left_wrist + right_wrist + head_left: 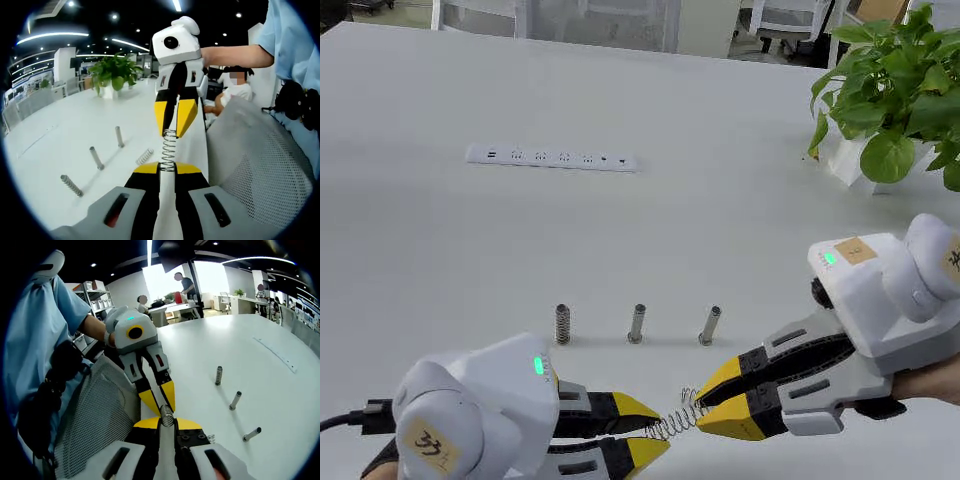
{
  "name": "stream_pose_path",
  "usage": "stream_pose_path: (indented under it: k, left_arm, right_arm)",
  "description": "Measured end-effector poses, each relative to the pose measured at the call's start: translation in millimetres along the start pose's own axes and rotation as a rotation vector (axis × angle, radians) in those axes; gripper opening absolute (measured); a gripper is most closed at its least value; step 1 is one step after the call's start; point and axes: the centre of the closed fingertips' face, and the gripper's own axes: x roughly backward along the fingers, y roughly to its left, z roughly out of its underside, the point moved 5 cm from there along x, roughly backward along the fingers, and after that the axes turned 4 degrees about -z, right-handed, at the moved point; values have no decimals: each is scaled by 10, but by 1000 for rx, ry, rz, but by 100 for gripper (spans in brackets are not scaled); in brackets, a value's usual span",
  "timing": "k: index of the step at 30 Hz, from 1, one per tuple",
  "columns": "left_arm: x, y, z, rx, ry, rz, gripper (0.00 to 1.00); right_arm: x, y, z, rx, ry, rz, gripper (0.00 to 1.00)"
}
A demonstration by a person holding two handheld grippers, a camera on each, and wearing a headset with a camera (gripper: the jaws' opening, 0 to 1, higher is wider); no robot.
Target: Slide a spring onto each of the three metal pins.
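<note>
On the table (420,250), three pins (637,324) stand in a row at lower centre, a power strip (551,158) above them leftward, a plant (895,90) at upper right.

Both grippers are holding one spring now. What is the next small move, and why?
Probably the left gripper should release, so the right gripper can carry the held spring to the middle pin. Each gripper clamps one end of it. The left pin already wears a spring, while the middle one and the right pin are bare.
</note>
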Motion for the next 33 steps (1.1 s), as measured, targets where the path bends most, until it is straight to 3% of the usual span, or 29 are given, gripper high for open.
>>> stream_pose_path:
  k: [18,33]
  left_arm:
    - [-77,-52,-23,9,8,2,6]
    - [-92,-80,-26,2,7,2,6]
  right_arm:
    - [-28,117,-194,199,119,58,7]
    - [-4,120,-162,210,165,56,8]
